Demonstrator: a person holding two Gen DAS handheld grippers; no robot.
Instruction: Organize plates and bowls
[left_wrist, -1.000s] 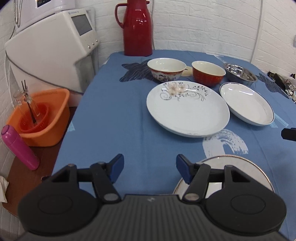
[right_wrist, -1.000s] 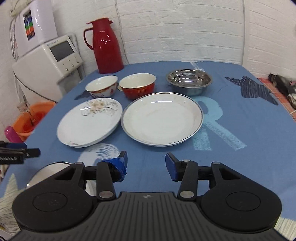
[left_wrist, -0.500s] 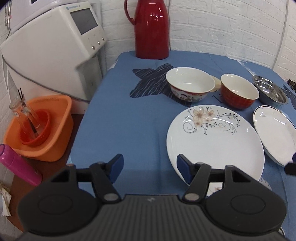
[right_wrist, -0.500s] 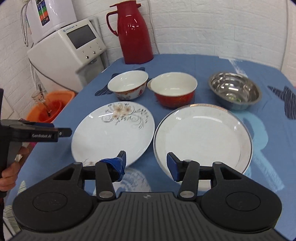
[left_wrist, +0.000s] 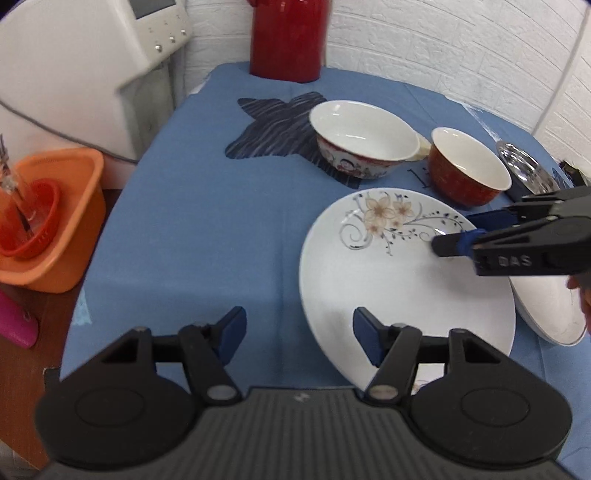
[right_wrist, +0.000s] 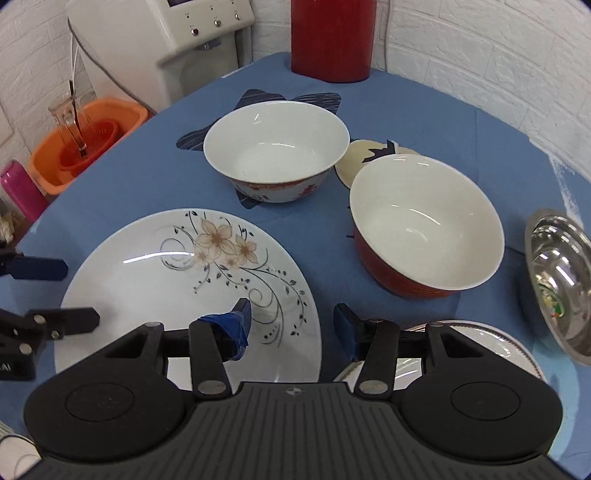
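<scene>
A white flowered plate (left_wrist: 391, 273) (right_wrist: 184, 288) lies on the blue tablecloth. Behind it stand a white bowl with a red pattern (left_wrist: 362, 144) (right_wrist: 275, 151) and a red bowl (left_wrist: 467, 166) (right_wrist: 424, 225). A steel bowl (right_wrist: 557, 280) (left_wrist: 524, 166) is at the right. A rimmed plate (left_wrist: 550, 310) (right_wrist: 480, 347) lies beside the flowered one. My left gripper (left_wrist: 297, 334) is open, low at the flowered plate's near left edge. My right gripper (right_wrist: 291, 326) (left_wrist: 454, 232) is open over the flowered plate's right side, empty.
A red thermos (left_wrist: 288, 37) (right_wrist: 332, 37) stands at the table's far end beside a white appliance (left_wrist: 85, 55). Off the left edge are an orange basin (left_wrist: 48, 218) (right_wrist: 88, 136) and a pink bottle (right_wrist: 22, 188). A round cream print (right_wrist: 373, 158) shows between the bowls.
Both grippers have moved forward toward the dishes. The right gripper now reaches over the flowered plate and shows in the left wrist view. Both stay open.
</scene>
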